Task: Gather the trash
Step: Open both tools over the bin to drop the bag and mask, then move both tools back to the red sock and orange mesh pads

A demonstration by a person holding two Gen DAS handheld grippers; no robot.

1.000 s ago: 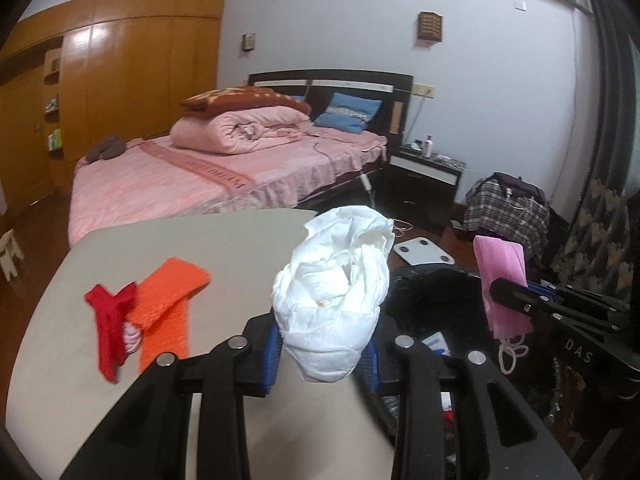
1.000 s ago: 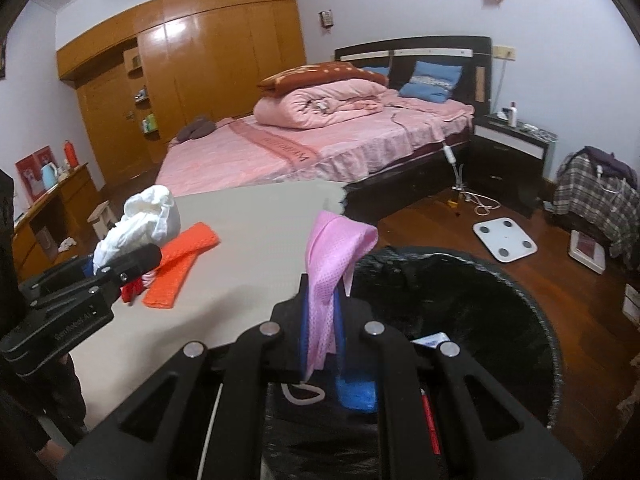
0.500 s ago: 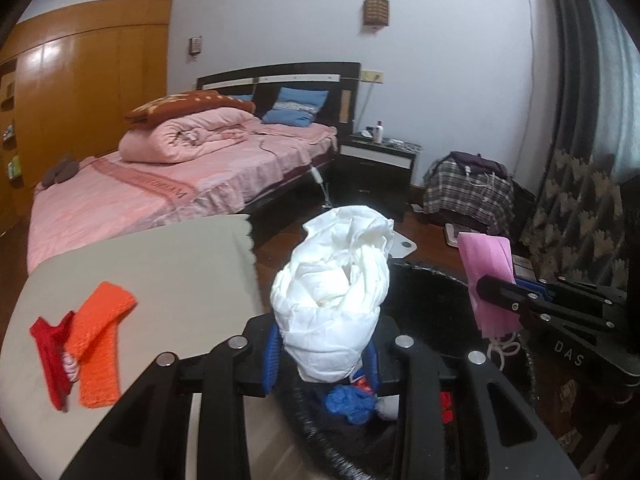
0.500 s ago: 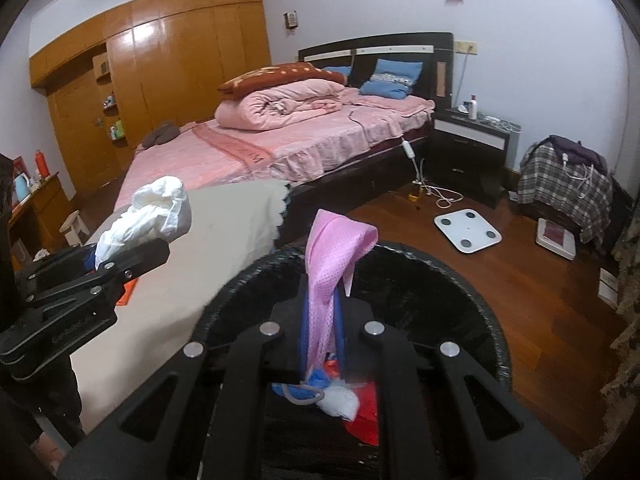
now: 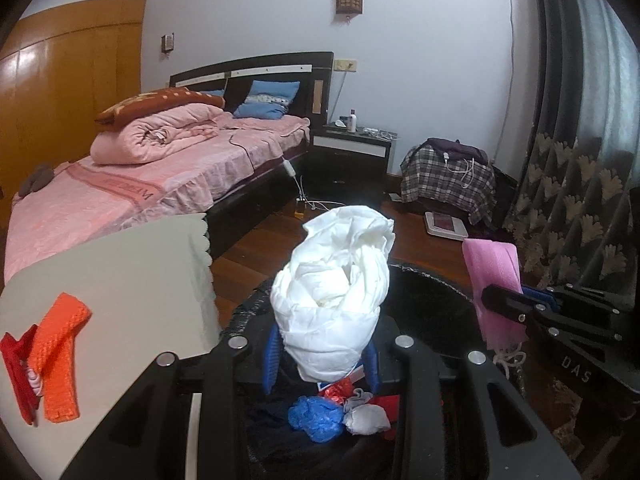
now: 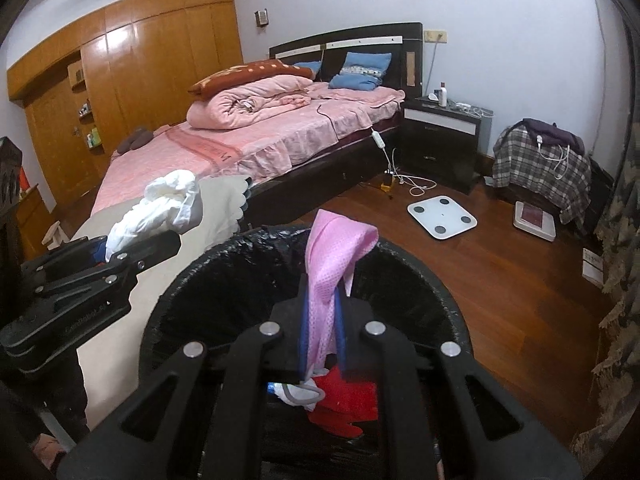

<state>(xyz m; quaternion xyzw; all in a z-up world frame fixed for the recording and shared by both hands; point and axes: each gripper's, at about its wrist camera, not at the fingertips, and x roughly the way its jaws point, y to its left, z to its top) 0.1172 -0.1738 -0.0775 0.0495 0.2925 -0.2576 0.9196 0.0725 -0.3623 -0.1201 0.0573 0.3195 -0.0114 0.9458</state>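
Hovering over bin rim (image 6: 420, 264): left hand-held gripper (image 5: 322, 354) clamping white wad (image 5: 336, 292).

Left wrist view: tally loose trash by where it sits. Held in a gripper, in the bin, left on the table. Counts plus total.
Held in a gripper: 2, the white crumpled wad in the left gripper, the pink mesh cloth in the right gripper.
In the black bin: at least 4 visible, blue, grey, red and red.
On the table: 2, the orange strip, the red piece.
Total: 8

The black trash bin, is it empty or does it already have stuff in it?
Partly filled: the black trash bin already holds blue, white and red trash at its bottom.
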